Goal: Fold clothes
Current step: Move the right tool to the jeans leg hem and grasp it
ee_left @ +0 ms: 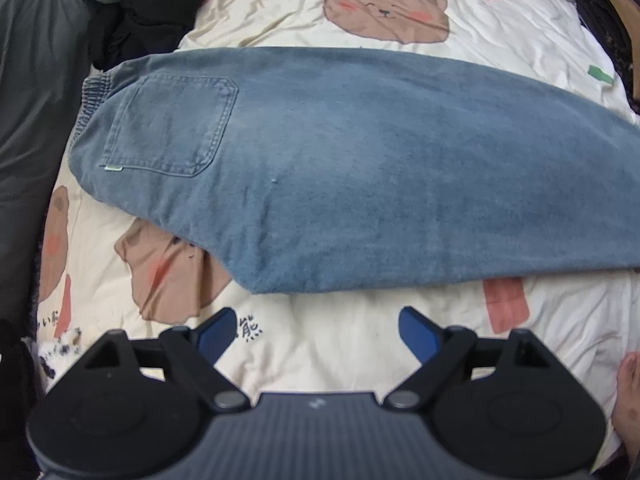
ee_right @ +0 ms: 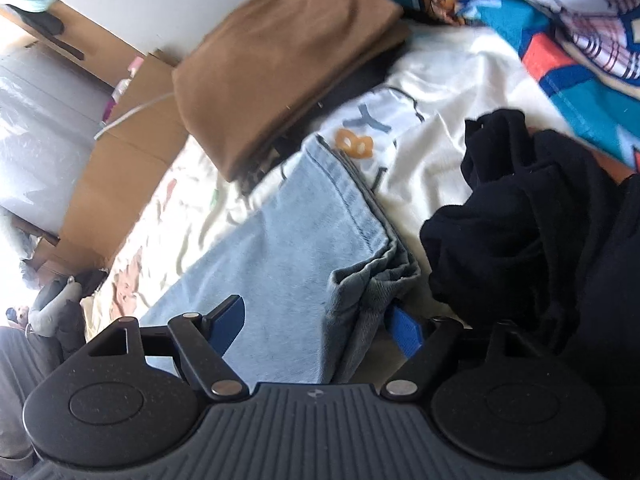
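Note:
Blue jeans (ee_left: pixel 360 168) lie folded lengthwise across the bear-print bed cover (ee_left: pixel 340 344), waistband at the left, back pocket (ee_left: pixel 172 124) facing up. My left gripper (ee_left: pixel 316 332) is open and empty, just short of the jeans' near edge. In the right wrist view the jeans' leg end (ee_right: pixel 296 248) lies between the spread fingers of my right gripper (ee_right: pixel 320 320). The hem (ee_right: pixel 372 276) is bunched against the right blue pad (ee_right: pixel 406 330). The jaws stand wide apart and do not pinch the cloth.
A dark pile of clothes (ee_left: pixel 152 12) lies at the bed's far left. In the right wrist view a folded brown garment (ee_right: pixel 280 64) lies beyond the hem, a black garment (ee_right: pixel 520 216) to the right, a colourful blanket (ee_right: pixel 560 20) behind, and cardboard boxes (ee_right: pixel 120 160) at the left.

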A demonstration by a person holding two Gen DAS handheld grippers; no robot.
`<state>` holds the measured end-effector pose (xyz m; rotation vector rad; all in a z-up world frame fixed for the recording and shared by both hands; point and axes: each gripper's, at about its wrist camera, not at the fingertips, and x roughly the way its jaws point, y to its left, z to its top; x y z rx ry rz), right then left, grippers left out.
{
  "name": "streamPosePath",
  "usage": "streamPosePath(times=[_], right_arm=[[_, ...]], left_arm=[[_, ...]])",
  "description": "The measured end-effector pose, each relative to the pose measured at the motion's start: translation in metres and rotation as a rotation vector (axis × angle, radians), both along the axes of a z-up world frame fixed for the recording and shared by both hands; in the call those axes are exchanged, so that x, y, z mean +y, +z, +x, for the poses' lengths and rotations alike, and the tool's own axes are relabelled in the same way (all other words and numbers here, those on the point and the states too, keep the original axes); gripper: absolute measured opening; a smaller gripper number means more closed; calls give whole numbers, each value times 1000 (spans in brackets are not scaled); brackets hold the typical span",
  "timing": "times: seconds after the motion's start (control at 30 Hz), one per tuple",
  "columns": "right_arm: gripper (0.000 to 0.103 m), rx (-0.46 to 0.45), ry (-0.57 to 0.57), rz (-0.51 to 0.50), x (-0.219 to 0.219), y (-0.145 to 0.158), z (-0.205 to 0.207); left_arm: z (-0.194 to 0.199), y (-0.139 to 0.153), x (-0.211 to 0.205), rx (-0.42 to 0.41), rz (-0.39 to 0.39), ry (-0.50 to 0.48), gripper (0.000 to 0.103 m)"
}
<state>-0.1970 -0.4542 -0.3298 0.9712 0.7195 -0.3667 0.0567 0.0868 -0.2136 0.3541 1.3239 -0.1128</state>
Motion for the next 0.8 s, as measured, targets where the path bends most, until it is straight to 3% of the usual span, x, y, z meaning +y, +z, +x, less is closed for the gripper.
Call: streamPosePath(times=[0.23,0.33,0.47,0.8], right_arm=[[78,28,0,54,-13,-17,2],[72,4,10,55,-12,-10,-2],[72,-42,75,62,-11,1,-4],[72,46,141,136,-34,-28,17]], left_arm=[[0,1,-2,0,-4,-4,90],[0,2,-2,-3,-6,-4,90],[-1,2,1,-6,-5,2,90],[1,-1,5,3,11,13,90]])
